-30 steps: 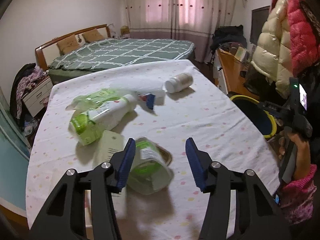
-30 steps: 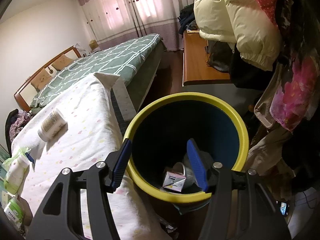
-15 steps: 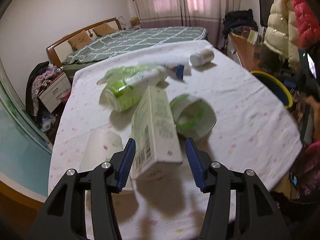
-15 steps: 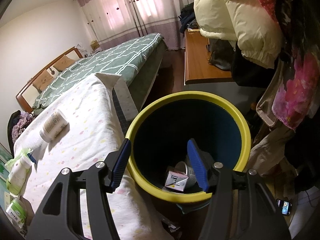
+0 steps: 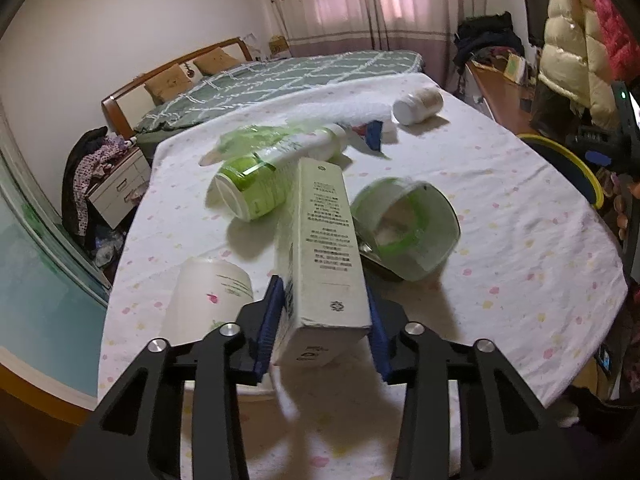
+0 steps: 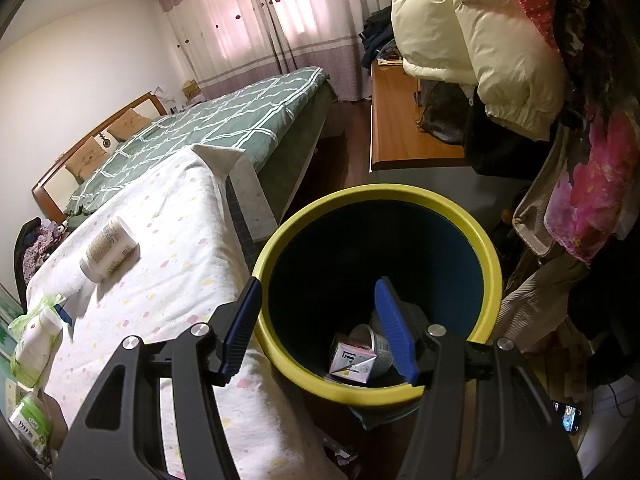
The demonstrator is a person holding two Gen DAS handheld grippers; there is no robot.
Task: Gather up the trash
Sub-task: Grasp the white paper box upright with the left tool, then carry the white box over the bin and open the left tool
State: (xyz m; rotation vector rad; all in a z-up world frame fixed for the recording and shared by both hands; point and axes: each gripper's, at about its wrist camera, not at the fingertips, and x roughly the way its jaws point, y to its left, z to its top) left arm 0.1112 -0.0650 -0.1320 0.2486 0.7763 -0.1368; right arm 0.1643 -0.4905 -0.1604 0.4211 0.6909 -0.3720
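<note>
Your left tongs (image 5: 326,322) have just been closing and now clamp the near end of one tall white carton (image 5: 324,248), which tilts up off the table (image 5: 520,248) near its front edge. Just left of the tongs lies one frosted white bottle (image 5: 208,300), close to the table's left edge. Just right of the carton lies one round green-banded tub (image 5: 408,228) on its side, partly behind the carton. Farther back, toward the left edge, is one green-and-white bottle (image 5: 272,176) on its side, wrapped in a clear green bag (image 5: 248,140), and the carton hides part of it. Beyond that lie one blue scrap (image 5: 374,140) and, near the far right corner, one white jar (image 5: 418,106) on its side.

Your right tongs (image 6: 318,326) stand open and empty over the yellow-rimmed bin (image 6: 486,256), which stands off the table's right edge. In the bin you can see one small box (image 6: 352,362) and one paper cup (image 6: 374,342). One green bed (image 5: 280,76) stands beyond the table.
</note>
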